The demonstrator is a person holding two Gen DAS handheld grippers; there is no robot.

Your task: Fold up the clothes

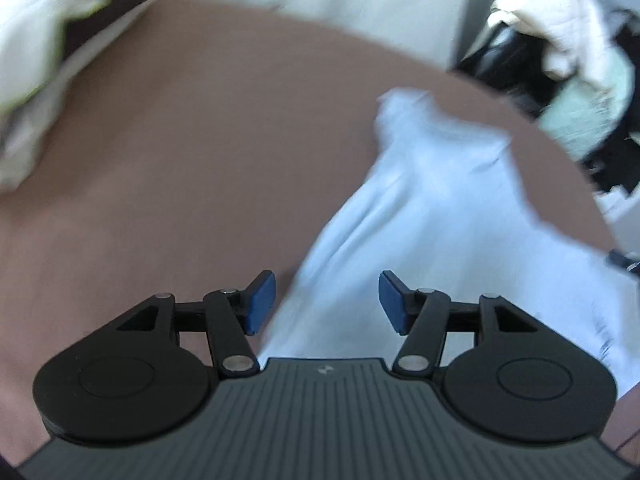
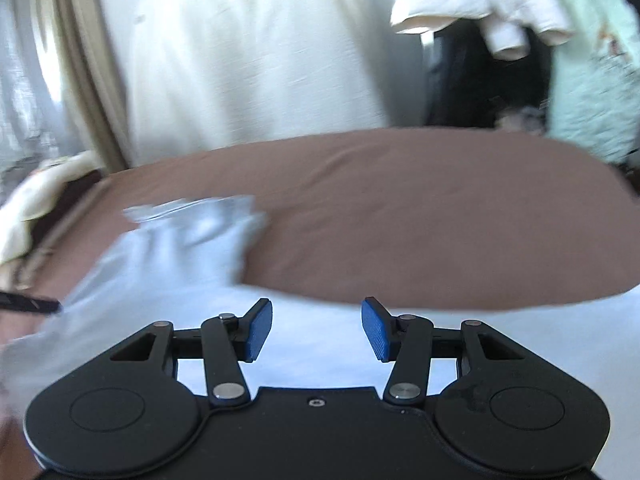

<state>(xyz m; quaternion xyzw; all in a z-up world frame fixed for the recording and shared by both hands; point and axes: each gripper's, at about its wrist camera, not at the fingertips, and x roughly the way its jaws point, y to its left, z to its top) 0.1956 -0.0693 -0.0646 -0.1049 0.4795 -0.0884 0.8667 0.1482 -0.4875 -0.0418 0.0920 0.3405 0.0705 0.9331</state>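
Pale-blue garment [image 1: 432, 208] lies rumpled on a brown bed [image 1: 180, 160]; cream curtain [image 2: 248, 60] behind. Left tongs [image 1: 327, 304] and right tongs [image 2: 317, 330] both spread, empty.

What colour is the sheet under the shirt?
Brown. The sheet shows best in the right wrist view, with the pale blue shirt lying on it.

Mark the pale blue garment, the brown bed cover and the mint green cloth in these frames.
pale blue garment [image 1: 420, 184]: left wrist view, on its creased middle.
brown bed cover [image 2: 420, 216]: right wrist view, on a bare stretch beyond the garment.
mint green cloth [image 2: 592, 80]: right wrist view, on its hanging face at the far right.
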